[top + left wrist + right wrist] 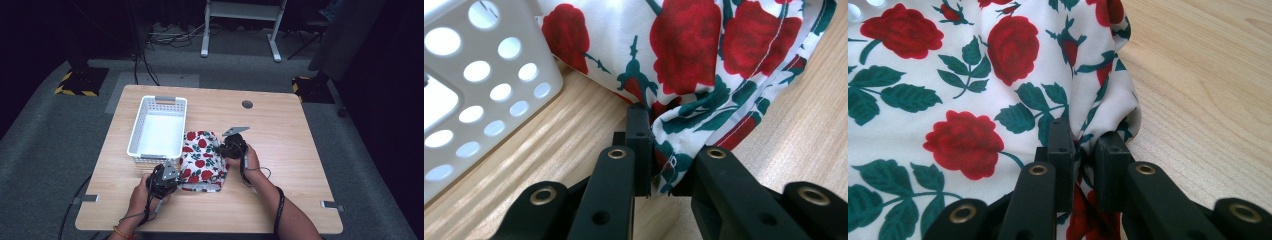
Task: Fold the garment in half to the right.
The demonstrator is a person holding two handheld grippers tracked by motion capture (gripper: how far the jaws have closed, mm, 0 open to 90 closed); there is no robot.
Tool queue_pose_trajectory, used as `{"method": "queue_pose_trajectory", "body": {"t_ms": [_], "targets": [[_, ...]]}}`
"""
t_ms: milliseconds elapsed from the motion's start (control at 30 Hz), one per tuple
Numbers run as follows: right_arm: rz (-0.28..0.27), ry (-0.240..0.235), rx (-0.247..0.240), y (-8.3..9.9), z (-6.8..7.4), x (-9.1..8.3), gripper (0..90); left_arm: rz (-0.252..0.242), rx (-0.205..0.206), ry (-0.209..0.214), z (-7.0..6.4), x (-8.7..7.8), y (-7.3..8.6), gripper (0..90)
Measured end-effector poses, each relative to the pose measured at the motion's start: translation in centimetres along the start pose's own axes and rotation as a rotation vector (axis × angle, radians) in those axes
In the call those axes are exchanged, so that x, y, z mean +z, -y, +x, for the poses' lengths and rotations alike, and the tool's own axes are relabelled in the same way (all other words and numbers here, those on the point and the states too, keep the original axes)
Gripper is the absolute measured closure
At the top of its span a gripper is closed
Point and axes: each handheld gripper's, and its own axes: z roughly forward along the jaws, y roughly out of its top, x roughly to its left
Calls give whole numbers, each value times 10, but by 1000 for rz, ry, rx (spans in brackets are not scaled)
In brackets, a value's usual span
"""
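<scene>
The rose-print cloth lies folded mid-bench, touching the white basket's right wall. My left claw and right claw each clamp a cloth edge. Next, I judge: lift evenly toward the basket.

I see the left gripper at the near left corner of the rose-print cloth, jaws pinched on its hem. Right gripper clamps its right edge; forearms angled inward.
</scene>
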Motion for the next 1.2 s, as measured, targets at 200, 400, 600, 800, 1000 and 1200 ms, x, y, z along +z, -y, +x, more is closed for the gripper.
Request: {"method": "queue_pose_trajectory", "body": {"t_ms": [200, 400, 600, 800, 1000, 1200], "targets": [[2, 6, -7, -1, 1, 1, 814, -23, -61, -24, 3, 2, 2, 625], [4, 10, -7, -2, 1, 2, 816, -38, -52, 33, -2, 7, 1, 388], [6, 11, -8, -3, 1, 2, 817, -34, -40, 38, -7, 11, -5, 428], [13, 18, -13, -4, 2, 2, 818, -41, -41, 11, -6, 12, -8, 735], [6, 19, -5, -4, 2, 2, 821, -39, -37, -2, -5, 13, -10, 813], [-28, 25, 3, -3, 0, -2, 834, -66, -29, -38, -4, 10, -15, 835]]}}
